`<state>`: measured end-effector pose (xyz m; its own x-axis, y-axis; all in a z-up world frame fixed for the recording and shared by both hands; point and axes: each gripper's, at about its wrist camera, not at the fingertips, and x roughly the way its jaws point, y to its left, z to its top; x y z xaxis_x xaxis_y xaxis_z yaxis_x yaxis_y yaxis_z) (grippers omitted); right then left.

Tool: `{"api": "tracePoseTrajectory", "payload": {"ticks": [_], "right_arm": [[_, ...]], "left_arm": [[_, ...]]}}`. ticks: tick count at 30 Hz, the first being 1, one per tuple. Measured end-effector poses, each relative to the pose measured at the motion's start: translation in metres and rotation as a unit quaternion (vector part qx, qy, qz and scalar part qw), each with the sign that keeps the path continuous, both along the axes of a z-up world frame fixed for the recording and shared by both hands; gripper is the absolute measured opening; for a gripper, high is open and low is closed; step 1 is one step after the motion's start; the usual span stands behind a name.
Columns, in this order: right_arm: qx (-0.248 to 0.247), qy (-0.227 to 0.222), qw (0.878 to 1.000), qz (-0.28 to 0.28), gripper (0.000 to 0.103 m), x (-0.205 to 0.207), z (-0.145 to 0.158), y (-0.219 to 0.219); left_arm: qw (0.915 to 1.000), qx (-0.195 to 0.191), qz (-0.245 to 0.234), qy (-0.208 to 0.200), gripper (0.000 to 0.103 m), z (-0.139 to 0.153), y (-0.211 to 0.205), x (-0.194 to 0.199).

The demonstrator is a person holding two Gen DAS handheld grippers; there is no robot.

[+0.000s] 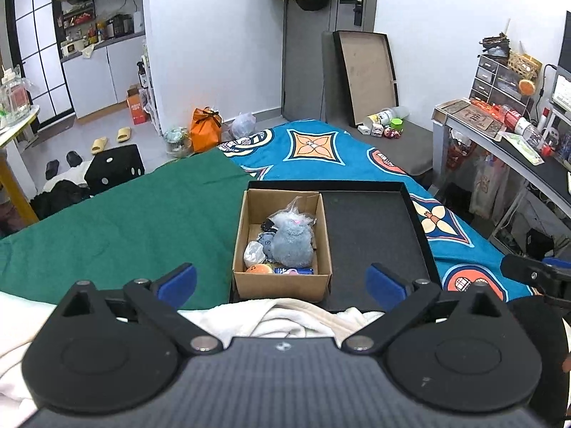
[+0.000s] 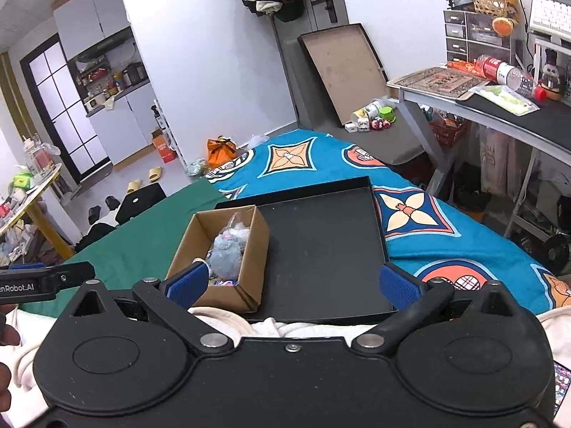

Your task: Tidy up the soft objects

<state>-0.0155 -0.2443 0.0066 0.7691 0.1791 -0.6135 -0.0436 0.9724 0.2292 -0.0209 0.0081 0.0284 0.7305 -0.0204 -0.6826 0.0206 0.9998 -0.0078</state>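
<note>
A cardboard box (image 1: 323, 246) (image 2: 257, 246) stands in the left part of a black tray (image 1: 374, 228) (image 2: 321, 249) on the bed. In the box lie a grey plush toy (image 1: 291, 239) (image 2: 226, 255) in clear wrap, a small orange plush (image 1: 258, 270) and other small items. A white soft cloth (image 1: 285, 321) (image 2: 285, 326) lies in front of the tray, just under both grippers. My left gripper (image 1: 282, 281) is open and empty, above the box's near edge. My right gripper (image 2: 292, 283) is open and empty, above the tray's near edge.
The bed has a green sheet (image 1: 125, 221) on the left and a blue patterned cover (image 1: 321, 146) (image 2: 410, 214) behind and right of the tray. A desk (image 1: 506, 142) (image 2: 481, 107) stands to the right. A black dice cushion (image 1: 114, 167) and slippers lie on the floor.
</note>
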Motion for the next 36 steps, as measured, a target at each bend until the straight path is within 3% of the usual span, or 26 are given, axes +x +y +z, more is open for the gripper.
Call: {"api": "tracePoseTrajectory", "payload": {"ticks": [15, 36], "right_arm": [[-0.016, -0.033, 0.999, -0.002, 0.103, -0.035, 0.022, 0.003], [-0.029, -0.035, 0.999, -0.009, 0.103, -0.062, 0.028, 0.004]], "left_arm": [[0.9999, -0.002, -0.002, -0.016, 0.101, 0.009, 0.002, -0.034], [0.9996, 0.002, -0.01, -0.025, 0.101, 0.018, -0.005, -0.063]]}}
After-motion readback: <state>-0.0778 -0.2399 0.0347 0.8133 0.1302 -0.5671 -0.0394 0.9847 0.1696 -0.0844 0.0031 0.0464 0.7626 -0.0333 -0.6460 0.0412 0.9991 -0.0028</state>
